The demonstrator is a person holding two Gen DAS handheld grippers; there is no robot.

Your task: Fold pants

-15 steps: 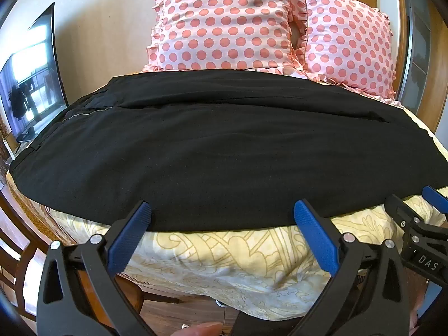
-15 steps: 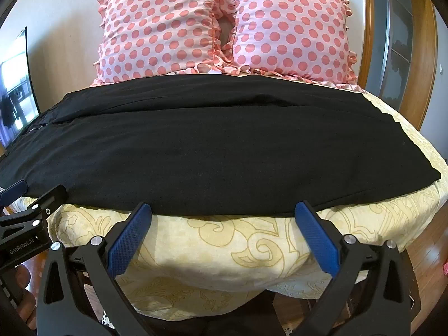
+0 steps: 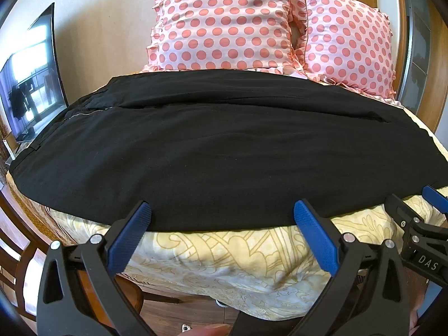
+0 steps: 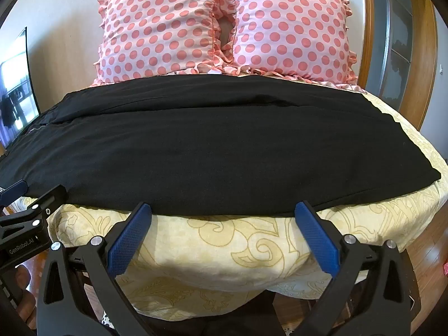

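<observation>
Black pants (image 3: 218,154) (image 4: 196,151) lie spread flat across the bed, waistband and zipper toward the left, leg ends toward the right. My left gripper (image 3: 221,212) stands open just short of the pants' near edge, nothing between its blue pads. My right gripper (image 4: 222,212) is open too, its blue tips at the near hem, gripping nothing. Each gripper shows at the edge of the other's view: the right gripper (image 3: 420,224) at the right, the left gripper (image 4: 25,218) at the left.
A yellow patterned bedspread (image 3: 238,260) (image 4: 224,246) covers the bed. Two pink polka-dot pillows (image 3: 224,25) (image 4: 159,30) stand at the headboard. A TV screen (image 3: 30,84) is at the left, a wooden chair (image 3: 16,252) at lower left, a wooden door frame (image 4: 420,56) at right.
Both grippers have edged slightly closer to the pants' near edge. The pants have not moved.
</observation>
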